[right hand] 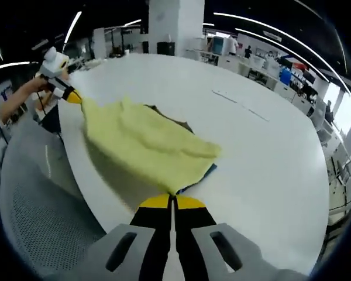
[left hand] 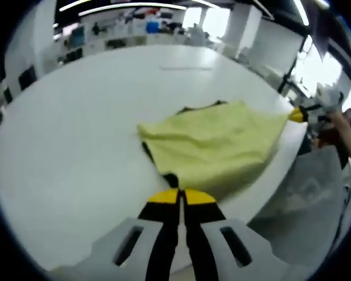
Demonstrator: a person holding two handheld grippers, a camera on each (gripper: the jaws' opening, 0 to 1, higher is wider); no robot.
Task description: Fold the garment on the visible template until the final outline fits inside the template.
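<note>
1. A big open workroom with long ceiling lights, pillars and distant desks lies behind a wide white table (left hand: 76, 134) with a curved edge

2. A yellow garment (left hand: 216, 143) lies near that curved edge, over a dark template (right hand: 200, 174) of which only slivers peek out at the cloth's borders

3. The left gripper (left hand: 179, 196) has its jaws pressed together on one corner of the garment, at the table's edge; in the right gripper view it appears far off at the cloth's other end, a hand (right hand: 32, 88) behind it

4. The right gripper (right hand: 172, 201) likewise has its jaws closed on the opposite corner, which tapers into its tips

5. The cloth looks raised and stretched between the two corners, and sags a little in the middle

6. Risk, as I judge it: the held side sits just at the table's rim, so a slack release could let the cloth slide off the table

7. A pull that is uneven between the two hands could skew the fold, so the outline spills beyond the template; how much of the template is covered cannot be told, as most of it is hidden

8. A thin pinch on soft fabric may slip mid-fold and leave a crumpled layer

9. The table is smooth and bare apart from a faint line (right hand: 240, 104) near the far side, so the cloth will likely slide on it with ease

10. A grey mesh chair (right hand: 41, 199) stands just beside the table's edge
</note>
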